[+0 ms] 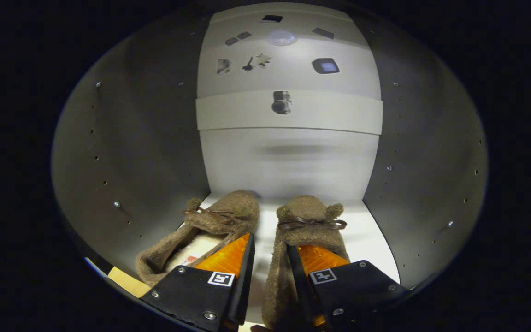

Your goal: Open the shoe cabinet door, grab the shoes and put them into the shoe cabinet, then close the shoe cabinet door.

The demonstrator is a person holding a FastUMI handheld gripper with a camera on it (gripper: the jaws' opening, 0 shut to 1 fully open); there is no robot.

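1. Two slippers sit inside the shoe cabinet [145, 152], on its pale shelf floor [367, 230]; the left slipper [210, 221] lies just ahead of and partly under the left finger, the right slipper [309, 221] just ahead of the right finger, its heel end running back between the two fingers.
2. Both slippers point toes-first toward the back panel [288, 161], well beyond the fingers; they lie near each other with a strip of shelf between them; each carries a small dark bow [311, 223] across the top.
3. The gripper [270, 249] is spread apart; a gap shows between its fingers, and I judge it released rather than gripping, though the right finger lies against the right slipper's side and contact there cannot be ruled out.
4. Done, as far as the scene shows: the door must be open, since the gripper looks straight into the cabinet; both shoes rest on the shelf.
5. Left to do, by my judgement: draw the gripper back out past the side walls, then swing the door shut.
6. One risk: the right finger could drag the right slipper out with it as it backs away.
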